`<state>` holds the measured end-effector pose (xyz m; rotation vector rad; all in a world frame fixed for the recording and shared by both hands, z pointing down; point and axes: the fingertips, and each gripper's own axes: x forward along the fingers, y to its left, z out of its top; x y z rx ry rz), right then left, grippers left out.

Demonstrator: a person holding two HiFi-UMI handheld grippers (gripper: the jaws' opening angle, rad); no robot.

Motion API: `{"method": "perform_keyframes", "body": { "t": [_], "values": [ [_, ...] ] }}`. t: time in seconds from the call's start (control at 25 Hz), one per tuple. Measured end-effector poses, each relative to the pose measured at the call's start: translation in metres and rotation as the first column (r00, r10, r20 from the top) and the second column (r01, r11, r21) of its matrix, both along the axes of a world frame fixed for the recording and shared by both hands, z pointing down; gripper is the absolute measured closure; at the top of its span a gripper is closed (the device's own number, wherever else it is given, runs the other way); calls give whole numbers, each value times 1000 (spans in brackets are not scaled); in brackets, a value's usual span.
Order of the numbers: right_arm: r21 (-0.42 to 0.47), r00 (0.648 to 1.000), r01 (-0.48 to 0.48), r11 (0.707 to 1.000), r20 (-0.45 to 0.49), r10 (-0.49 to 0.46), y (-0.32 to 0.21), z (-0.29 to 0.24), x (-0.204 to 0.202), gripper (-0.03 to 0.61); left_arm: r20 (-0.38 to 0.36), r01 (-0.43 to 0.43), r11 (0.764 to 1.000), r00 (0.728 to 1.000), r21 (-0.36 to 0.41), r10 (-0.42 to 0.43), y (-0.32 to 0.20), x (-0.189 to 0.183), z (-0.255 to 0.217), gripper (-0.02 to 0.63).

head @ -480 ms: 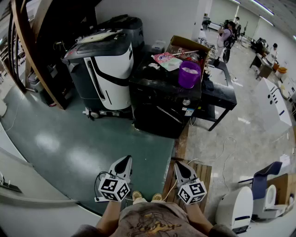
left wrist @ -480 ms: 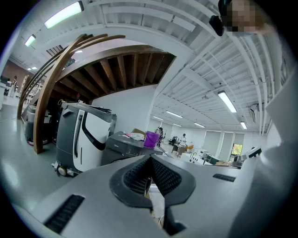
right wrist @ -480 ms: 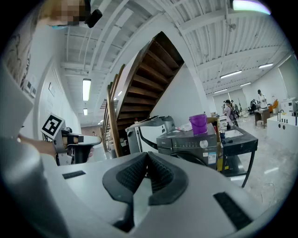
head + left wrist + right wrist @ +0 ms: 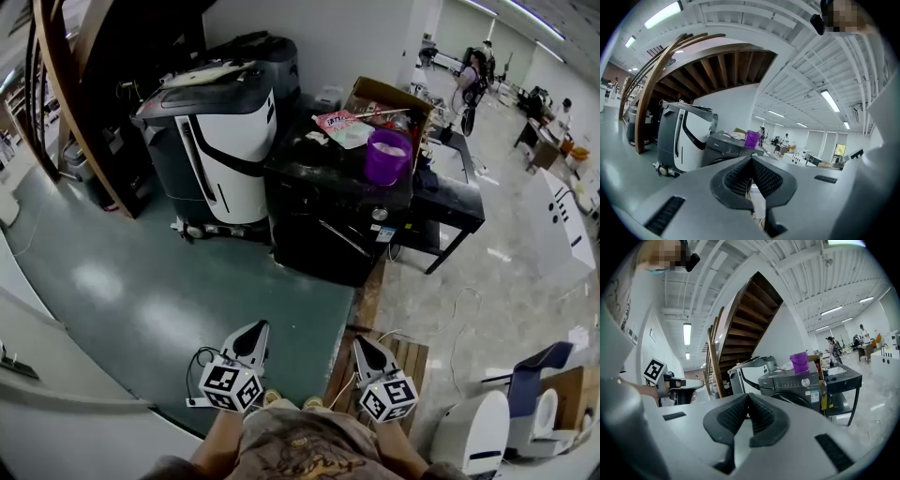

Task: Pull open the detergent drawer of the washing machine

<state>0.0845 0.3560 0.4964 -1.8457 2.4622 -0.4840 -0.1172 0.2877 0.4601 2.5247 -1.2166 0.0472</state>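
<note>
Black washing machine stands well ahead of left tool and right tool, both closed empty before approach.

The washing machine is black, with a purple bucket and a pink-and-white packet on top. Beside it, a machine is white and dark grey. The floor is dull green on one side and pale marbled tile on the other. The left tool and right tool are pale grey with black ribbed pads. Their cubes are white with black square markers.
</note>
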Motion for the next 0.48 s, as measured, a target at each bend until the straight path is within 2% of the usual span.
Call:
{"method": "perform_keyframes", "body": {
  "t": [0.48],
  "values": [
    [-3,999,52,999,6,-52,-19,9,15,575,-9,24,1000,1000,2,-24,-16,20,6,592]
  ]
}}
